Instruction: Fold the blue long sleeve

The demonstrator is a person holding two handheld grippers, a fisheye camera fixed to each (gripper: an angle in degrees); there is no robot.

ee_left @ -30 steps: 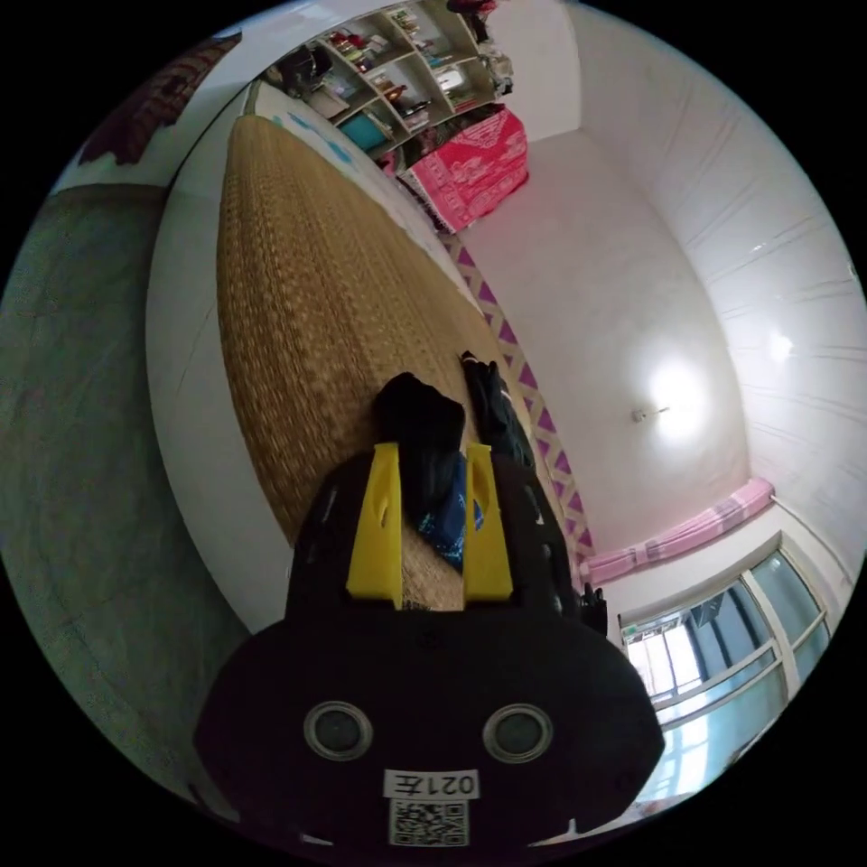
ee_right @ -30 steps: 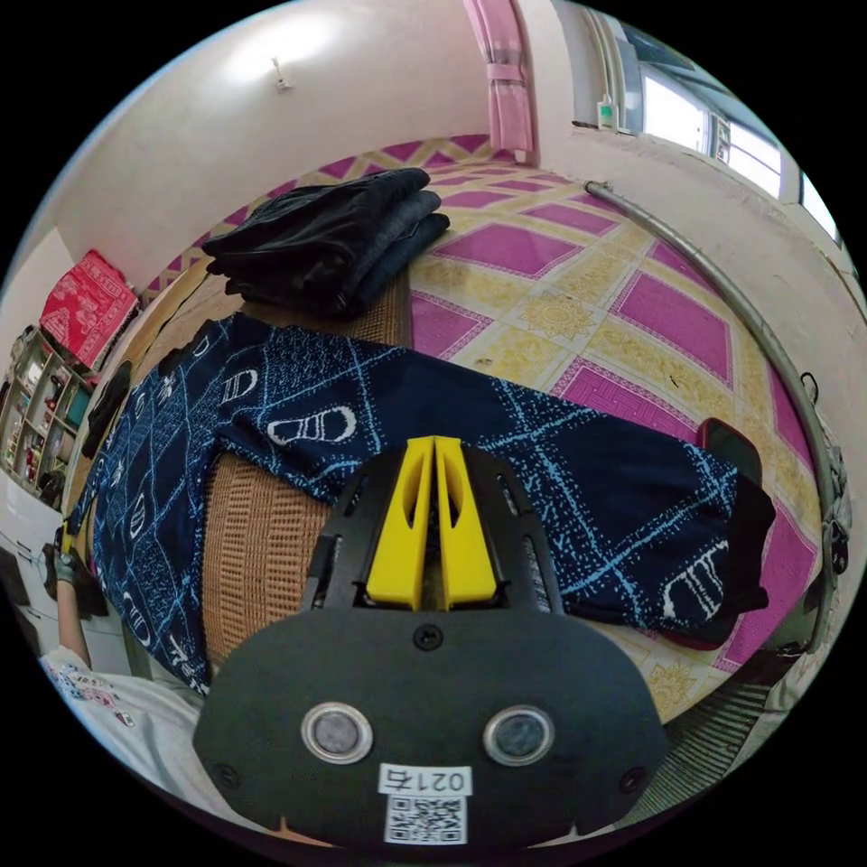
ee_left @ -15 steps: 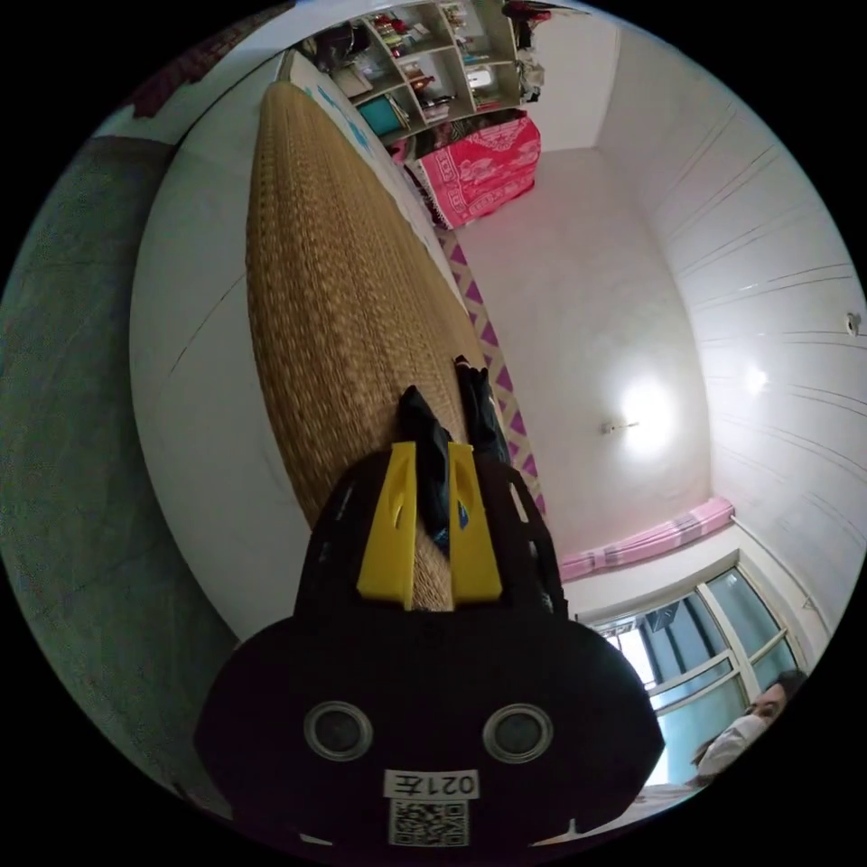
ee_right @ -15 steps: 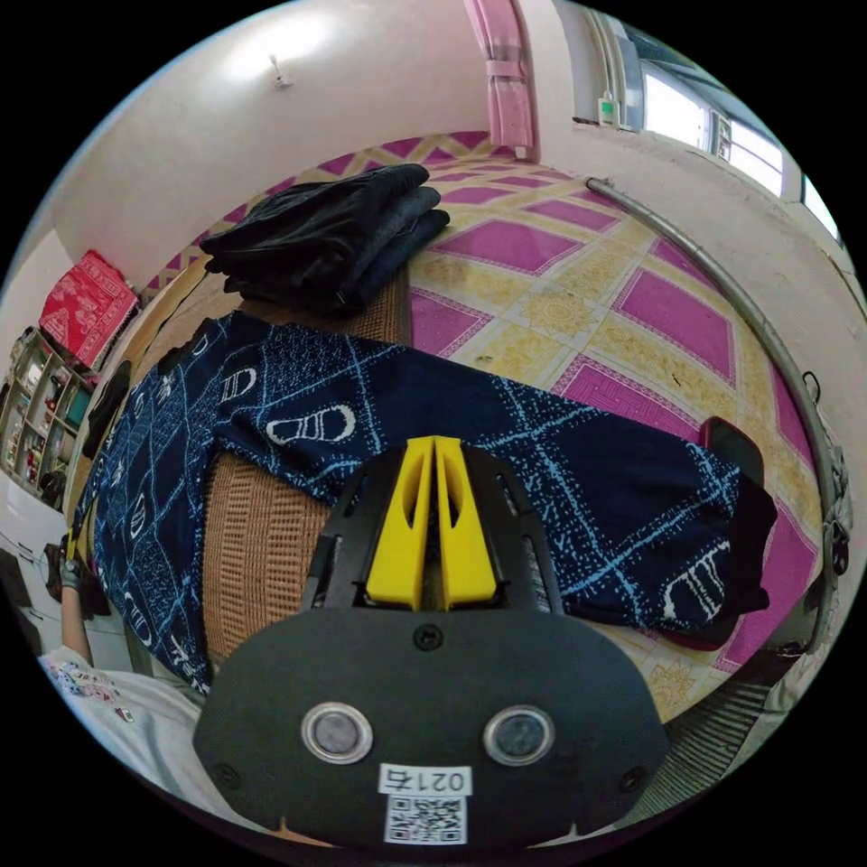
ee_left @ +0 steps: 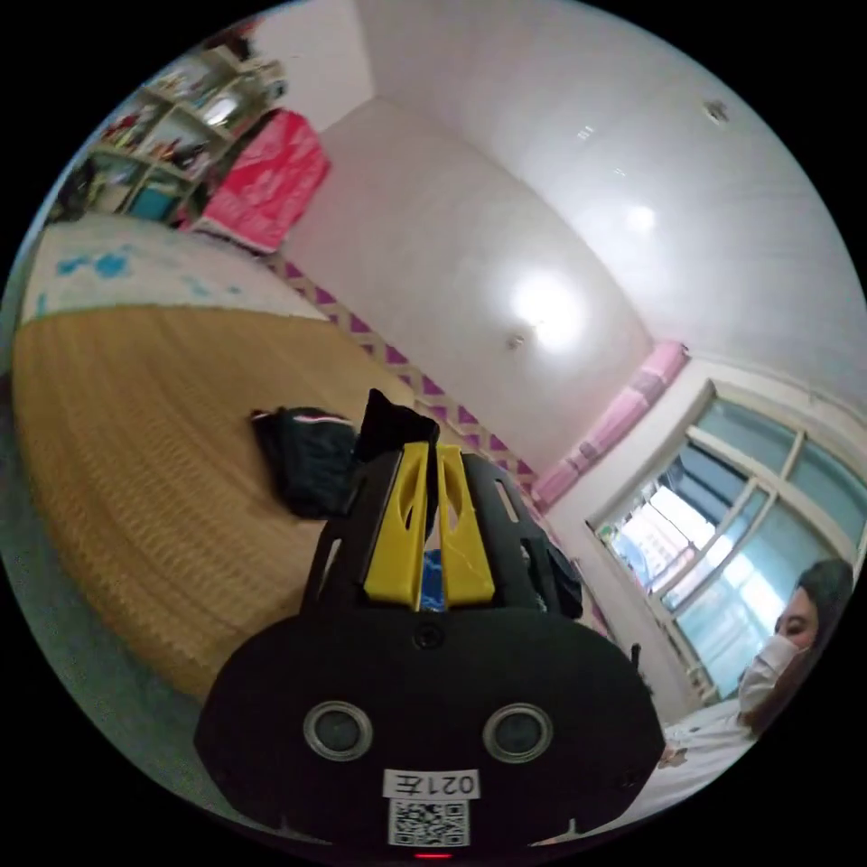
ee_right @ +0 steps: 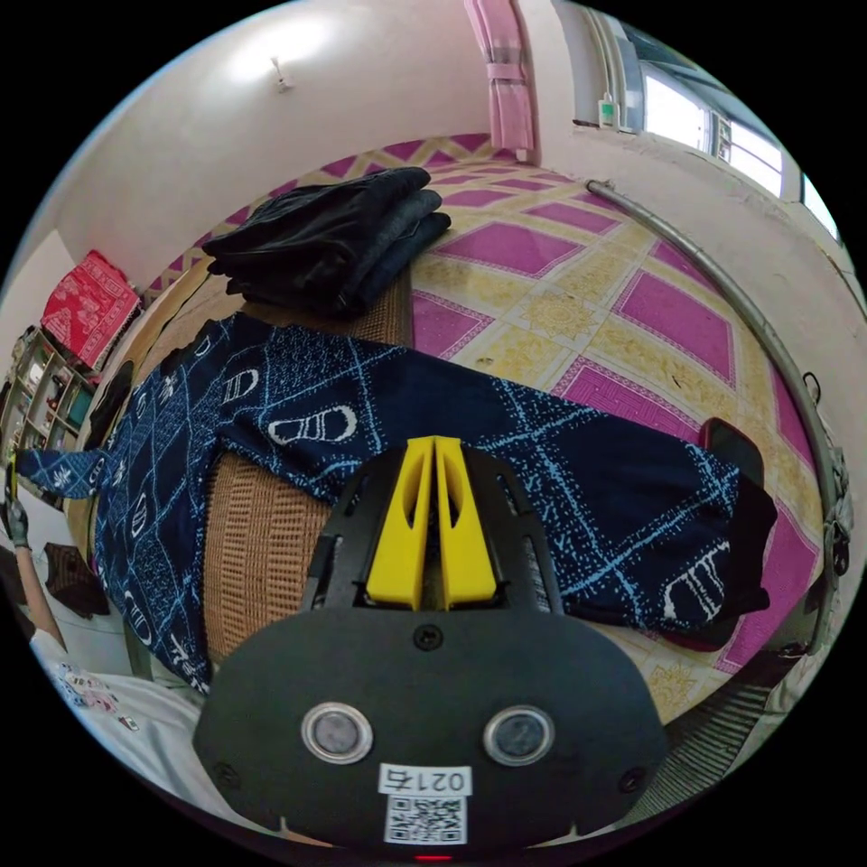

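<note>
While the dark blue long sleeve top with the pale line-and-oval print point(ee_right: 298, 406) lies spread across the woven straw mat point(ee_right: 262, 542), one sleeve runs off the mat's edge onto the pink and yellow patterned floor point(ee_right: 560, 271) and ends in a black cuff. The right gripper point(ee_right: 434, 449) sits right over that sleeve with its yellow jaws pressed together; looks like cloth is pinched there, but I honestly can't tell if anything is between them. A folded stack of dark clothes point(ee_right: 330, 235) sits on the mat just beyond the top. In the left gripper view, the left gripper point(ee_left: 426, 456) has its yellow jaws nearly closed on a bit of the same garment, black cuff poking out past the tips and blue cloth showing lower between them. Far left in the right gripper view, that sleeve is lifted up off the mat
</note>
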